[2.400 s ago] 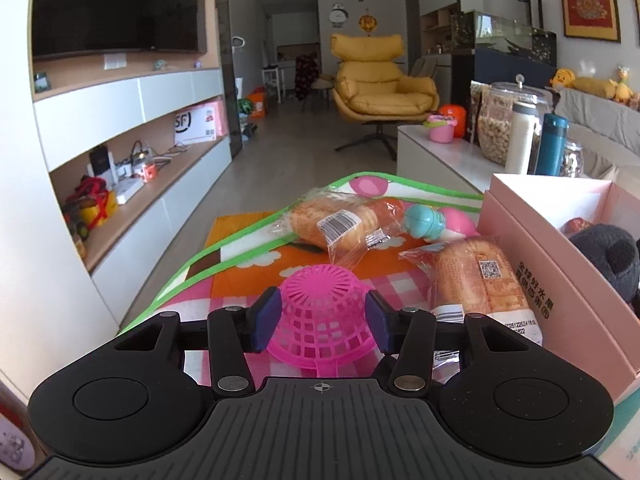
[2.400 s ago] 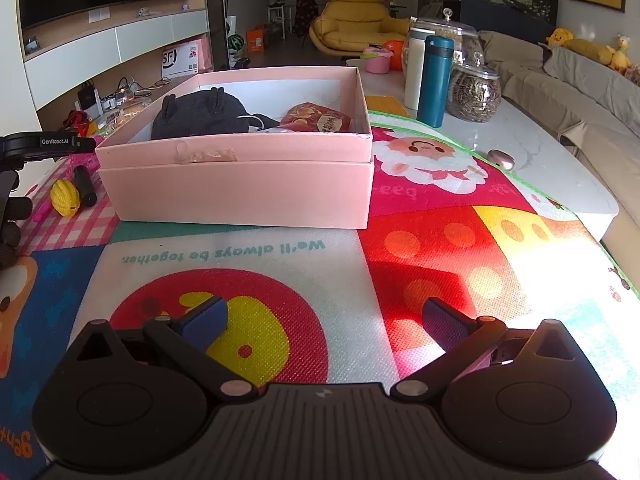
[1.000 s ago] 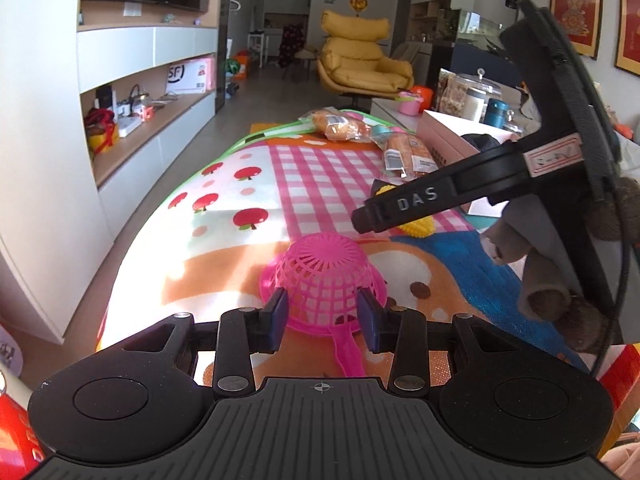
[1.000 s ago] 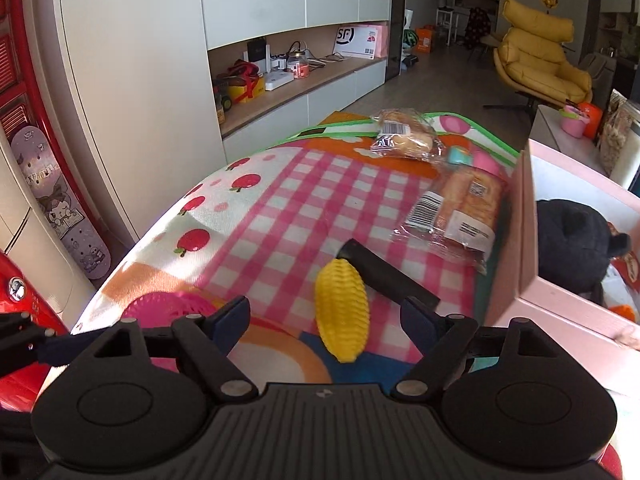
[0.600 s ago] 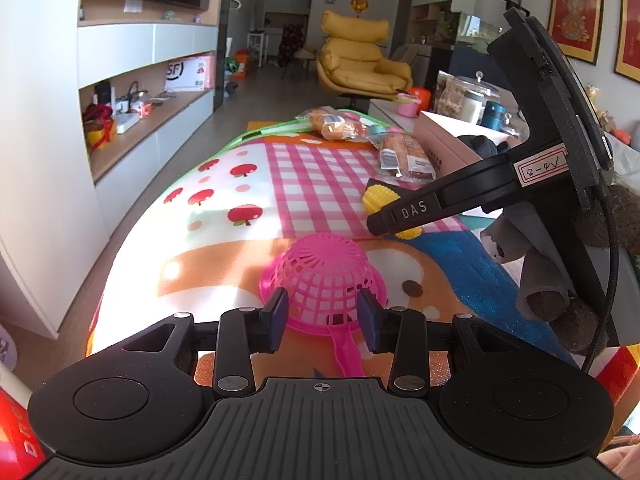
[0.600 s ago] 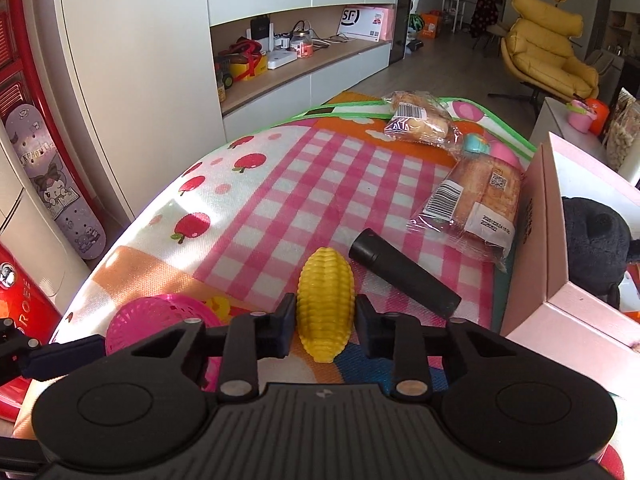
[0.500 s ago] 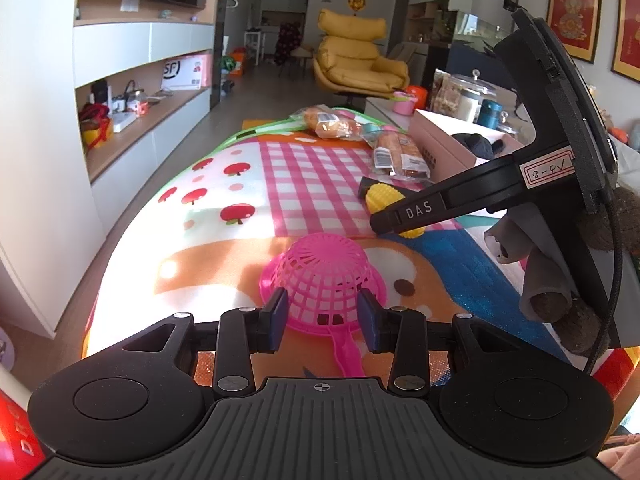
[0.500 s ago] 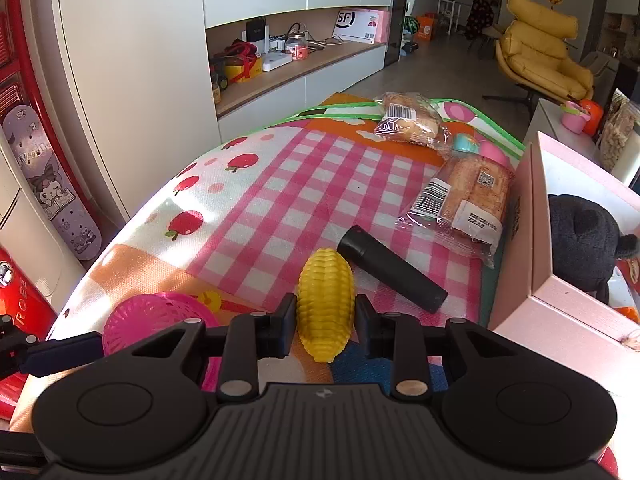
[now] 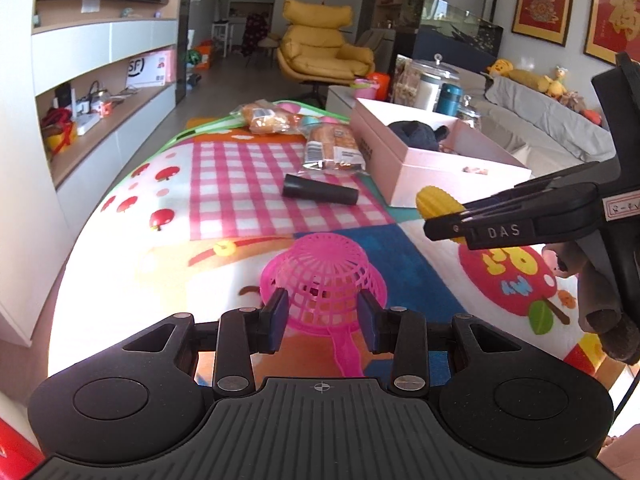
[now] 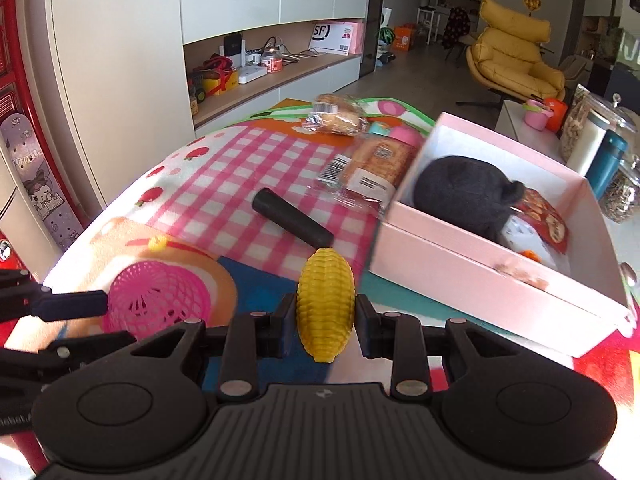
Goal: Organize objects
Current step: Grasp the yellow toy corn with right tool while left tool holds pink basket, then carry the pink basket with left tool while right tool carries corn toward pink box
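Note:
My left gripper [image 9: 322,314] is shut on a pink mesh strainer [image 9: 325,272], dome up, held just above the play mat. My right gripper [image 10: 325,326] is shut on a yellow toy corn [image 10: 325,302] and holds it lifted above the mat, near the front corner of the open pink box [image 10: 472,264]. The corn [image 9: 438,205] and right gripper [image 9: 520,220] show at the right of the left wrist view; the strainer [image 10: 158,300] shows at the lower left of the right wrist view. The box [image 9: 404,160] holds a black plush [image 10: 464,192] and a red packet [image 10: 548,220].
A black cylinder [image 10: 292,220] lies on the pink checked part of the mat [image 10: 224,184]. Two bagged breads [image 10: 372,168] [image 10: 336,118] lie beyond it by the box. Jars and a teal bottle [image 10: 608,160] stand behind the box. A cabinet wall runs along the left.
My right gripper closed on the corn about a second ago and has since lifted it off the mat and carried it right toward the box. The left gripper keeps hold of the strainer.

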A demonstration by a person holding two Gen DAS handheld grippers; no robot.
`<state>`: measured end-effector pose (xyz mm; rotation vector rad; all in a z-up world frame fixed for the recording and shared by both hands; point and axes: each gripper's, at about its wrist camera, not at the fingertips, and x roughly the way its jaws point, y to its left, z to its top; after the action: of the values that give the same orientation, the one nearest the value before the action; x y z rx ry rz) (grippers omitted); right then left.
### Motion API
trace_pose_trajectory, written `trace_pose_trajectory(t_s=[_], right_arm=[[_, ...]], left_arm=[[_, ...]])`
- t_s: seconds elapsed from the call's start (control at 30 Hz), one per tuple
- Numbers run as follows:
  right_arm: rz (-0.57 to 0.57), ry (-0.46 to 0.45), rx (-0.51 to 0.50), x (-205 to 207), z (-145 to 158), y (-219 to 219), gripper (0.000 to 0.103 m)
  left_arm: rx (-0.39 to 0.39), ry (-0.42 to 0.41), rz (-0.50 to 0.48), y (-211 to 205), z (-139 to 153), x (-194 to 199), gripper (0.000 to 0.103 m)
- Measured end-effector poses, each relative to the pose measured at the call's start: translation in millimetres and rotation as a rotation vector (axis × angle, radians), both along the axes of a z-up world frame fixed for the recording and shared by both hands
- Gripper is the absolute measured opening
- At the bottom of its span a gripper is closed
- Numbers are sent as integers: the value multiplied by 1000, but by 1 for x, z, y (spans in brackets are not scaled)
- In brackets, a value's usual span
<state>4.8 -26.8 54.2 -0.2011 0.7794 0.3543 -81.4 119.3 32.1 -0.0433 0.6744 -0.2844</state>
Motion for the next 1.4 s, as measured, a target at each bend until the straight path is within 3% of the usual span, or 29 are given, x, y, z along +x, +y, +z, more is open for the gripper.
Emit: trace_pose_trajectory(t_s=[0.27, 0.3, 0.33, 0.57, 0.77, 1.27, 1.4], right_arm=[[-112, -27, 18, -47, 16, -91, 30], [-129, -34, 22, -52, 18, -101, 30], [-145, -42, 27, -57, 20, -110, 30], [-216, -116, 76, -84, 36, -160, 30], [-248, -94, 109, -82, 22, -179, 30], [-207, 9, 116, -48, -23, -151, 30], [-213, 14, 102, -51, -28, -152, 43]], left_arm=[[-3, -48, -96, -52, 22, 4, 39], [0, -52, -106, -59, 26, 6, 0], [-3, -56, -111, -65, 31, 10, 8], [4, -99, -149, -103, 55, 36, 9], [32, -65, -141, -112, 35, 39, 9], [86, -8, -208, -112, -2, 11, 12], [106, -48, -202, -104, 1, 3, 12]])
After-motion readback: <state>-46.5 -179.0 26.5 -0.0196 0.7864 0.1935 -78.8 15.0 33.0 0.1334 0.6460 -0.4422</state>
